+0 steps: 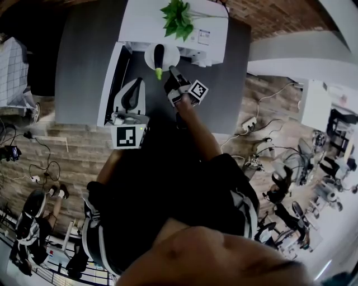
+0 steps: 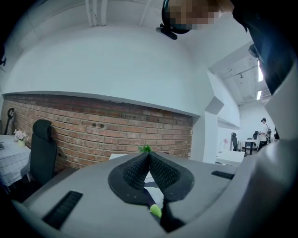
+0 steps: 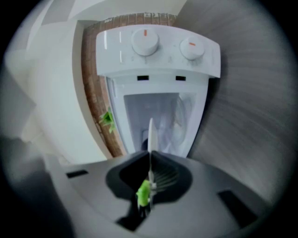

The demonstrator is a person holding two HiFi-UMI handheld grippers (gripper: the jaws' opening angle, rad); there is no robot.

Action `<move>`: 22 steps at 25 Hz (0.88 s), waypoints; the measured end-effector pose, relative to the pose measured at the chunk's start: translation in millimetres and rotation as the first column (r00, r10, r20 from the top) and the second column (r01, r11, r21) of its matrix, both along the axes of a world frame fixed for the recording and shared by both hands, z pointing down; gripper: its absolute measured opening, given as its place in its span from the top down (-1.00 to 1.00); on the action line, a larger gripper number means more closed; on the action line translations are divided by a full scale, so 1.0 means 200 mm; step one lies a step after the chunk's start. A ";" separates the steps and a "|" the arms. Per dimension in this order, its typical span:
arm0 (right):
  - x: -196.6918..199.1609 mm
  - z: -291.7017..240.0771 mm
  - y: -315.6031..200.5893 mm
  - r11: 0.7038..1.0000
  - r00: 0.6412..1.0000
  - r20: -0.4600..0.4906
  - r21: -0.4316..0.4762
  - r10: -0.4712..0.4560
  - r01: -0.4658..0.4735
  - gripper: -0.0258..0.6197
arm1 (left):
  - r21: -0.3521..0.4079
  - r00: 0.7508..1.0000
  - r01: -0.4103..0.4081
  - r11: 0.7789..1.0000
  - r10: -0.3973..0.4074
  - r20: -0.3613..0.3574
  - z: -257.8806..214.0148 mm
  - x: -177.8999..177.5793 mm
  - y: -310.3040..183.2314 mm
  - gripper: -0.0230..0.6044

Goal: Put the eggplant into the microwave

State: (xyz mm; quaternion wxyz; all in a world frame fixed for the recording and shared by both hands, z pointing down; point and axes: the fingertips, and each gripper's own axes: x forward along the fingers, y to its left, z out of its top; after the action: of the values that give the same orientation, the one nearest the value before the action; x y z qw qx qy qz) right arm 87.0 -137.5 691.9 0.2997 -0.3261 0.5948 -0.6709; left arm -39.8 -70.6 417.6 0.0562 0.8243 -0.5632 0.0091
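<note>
A dark eggplant (image 1: 159,57) with a green stem (image 3: 144,190) lies on a small white plate (image 1: 170,55). My right gripper (image 1: 172,74) is shut on the plate's near rim, and the rim shows edge-on between its jaws (image 3: 150,135). The plate hangs just in front of the white microwave (image 1: 212,22), whose cavity (image 3: 158,116) stands open. The door (image 1: 109,84) is swung out to the left. My left gripper (image 1: 136,84) hangs beside that door, shut with nothing in it (image 2: 148,155). The green stem (image 2: 155,210) shows below its jaws.
A green plant (image 1: 178,17) stands on top of the microwave. The microwave sits on a grey table (image 1: 84,67) against a brick wall (image 2: 93,135). Two control knobs (image 3: 145,42) are on the panel beside the cavity. Cables (image 1: 33,162) lie on the floor.
</note>
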 end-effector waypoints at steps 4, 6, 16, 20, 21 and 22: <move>0.00 0.07 -0.05 1.000 1.000 -0.001 0.009 0.005 -0.005 0.81 | -0.010 1.000 -0.009 1.000 0.009 0.007 0.01 0.01 -0.03 0.81; 0.00 0.11 -0.08 1.000 1.000 -0.006 0.004 0.010 -0.010 0.81 | -0.005 1.000 -0.012 1.000 0.012 0.003 0.01 0.01 -0.05 0.81; 0.03 0.25 -0.23 0.999 0.999 -0.027 -0.007 0.044 -0.044 0.81 | -0.031 1.000 -0.006 1.000 0.006 0.016 0.06 -0.01 -0.10 0.81; 0.02 0.28 -0.30 0.998 0.998 -0.018 -0.014 0.064 -0.064 0.81 | -0.041 1.000 0.000 0.999 0.000 0.005 0.07 -0.01 -0.14 0.81; 0.03 0.29 -0.32 0.997 0.997 -0.017 -0.016 0.071 -0.071 0.81 | -0.038 1.000 0.000 0.999 0.001 0.003 0.07 -0.01 -0.15 0.81; 0.03 0.30 -0.33 0.997 0.997 -0.019 -0.016 0.077 -0.077 0.81 | -0.037 1.000 -0.001 0.999 0.001 0.003 0.07 -0.01 -0.15 0.81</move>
State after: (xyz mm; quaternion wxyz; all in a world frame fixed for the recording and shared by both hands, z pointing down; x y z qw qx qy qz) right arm 92.7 -204.1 751.2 0.3172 -0.3573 0.5789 -0.6608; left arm -41.7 -101.0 431.6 0.0705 0.8234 -0.5627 0.0208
